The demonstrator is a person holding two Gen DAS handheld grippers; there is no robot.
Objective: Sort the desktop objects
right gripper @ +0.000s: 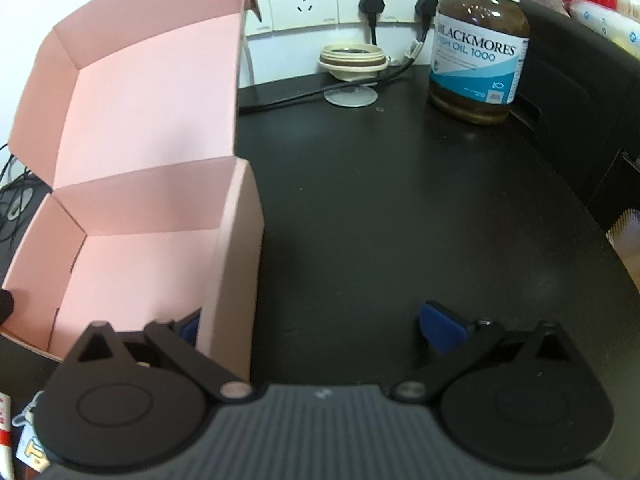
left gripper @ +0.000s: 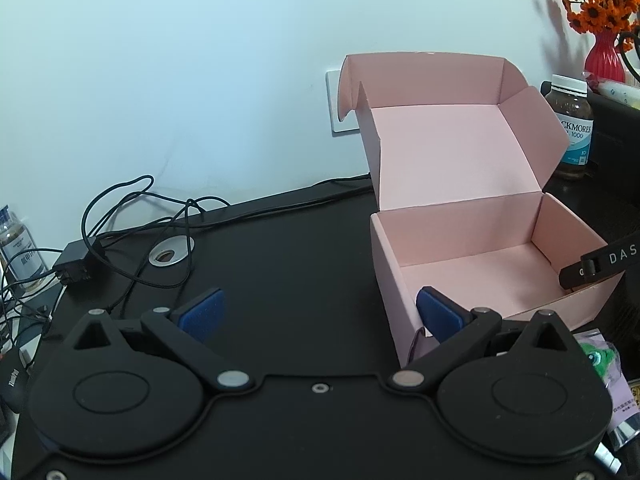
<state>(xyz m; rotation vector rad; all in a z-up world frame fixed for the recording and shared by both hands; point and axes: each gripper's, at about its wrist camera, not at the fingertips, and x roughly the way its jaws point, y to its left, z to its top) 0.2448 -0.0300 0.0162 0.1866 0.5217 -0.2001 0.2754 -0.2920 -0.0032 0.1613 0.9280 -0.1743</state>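
Box pink, lid upright; inside bare.

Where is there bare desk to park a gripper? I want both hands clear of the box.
Bare black desk lies between the pink box and the fish oil bottle, and left of the box up to the cables. It is crowded at the back by the plugs and at the cables.

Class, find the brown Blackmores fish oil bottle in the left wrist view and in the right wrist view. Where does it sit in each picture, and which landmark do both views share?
Left wrist view: fish oil bottle at the right edge, behind the open pink box.
Right wrist view: bottle at upper right, on the black desk.
Shared landmark: the pink box.
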